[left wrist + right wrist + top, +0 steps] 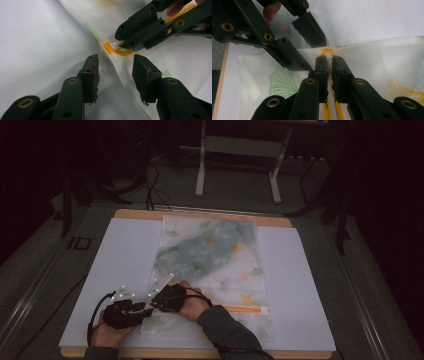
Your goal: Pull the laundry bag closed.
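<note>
Here, low and left of centre in the high view, a mesh bag (210, 265) lies flat on the bench (125, 250). The right claw (329, 65) pinches its orange zipper (327, 52); the left claw (116, 66) is spread astride the bag's edge.
</note>
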A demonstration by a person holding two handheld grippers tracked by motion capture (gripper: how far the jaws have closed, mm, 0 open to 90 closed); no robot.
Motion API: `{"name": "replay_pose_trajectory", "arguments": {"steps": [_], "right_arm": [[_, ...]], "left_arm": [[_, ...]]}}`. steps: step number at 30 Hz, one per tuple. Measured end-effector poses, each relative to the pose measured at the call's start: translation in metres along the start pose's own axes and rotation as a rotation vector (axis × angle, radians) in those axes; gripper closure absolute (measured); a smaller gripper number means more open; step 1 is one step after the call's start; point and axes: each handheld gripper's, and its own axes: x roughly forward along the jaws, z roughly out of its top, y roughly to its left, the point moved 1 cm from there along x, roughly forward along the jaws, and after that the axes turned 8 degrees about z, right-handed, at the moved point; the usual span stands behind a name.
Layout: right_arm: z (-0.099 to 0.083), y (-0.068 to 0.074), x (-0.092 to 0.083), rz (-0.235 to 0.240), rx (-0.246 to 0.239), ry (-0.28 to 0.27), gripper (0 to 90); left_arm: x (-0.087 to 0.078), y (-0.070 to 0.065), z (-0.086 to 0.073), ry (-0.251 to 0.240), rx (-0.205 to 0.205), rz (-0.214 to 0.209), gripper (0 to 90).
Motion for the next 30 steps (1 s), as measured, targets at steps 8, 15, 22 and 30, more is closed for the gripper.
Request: {"name": "replay_pose_trajectory", "arguments": {"steps": [8, 15, 22, 30], "right_arm": [[0.0, 0.001, -0.007, -0.011, -0.02, 0.002, 83.5], [0.0, 0.002, -0.01, -0.011, -0.027, 0.003, 83.5], [-0.002, 0.002, -0.007, -0.009, -0.024, 0.01, 83.7], [-0.008, 0.0, -0.005, 0.002, -0.01, 0.008, 84.1]], "left_arm": [[0.007, -0.001, 0.002, 0.018, -0.007, -0.04, 63.7], [0.009, -0.001, 0.003, 0.024, -0.012, -0.067, 71.5], [0.012, 0.001, 0.002, 0.033, -0.036, -0.084, 83.9], [0.011, 0.001, 0.002, 0.019, -0.038, -0.093, 88.4]]}}
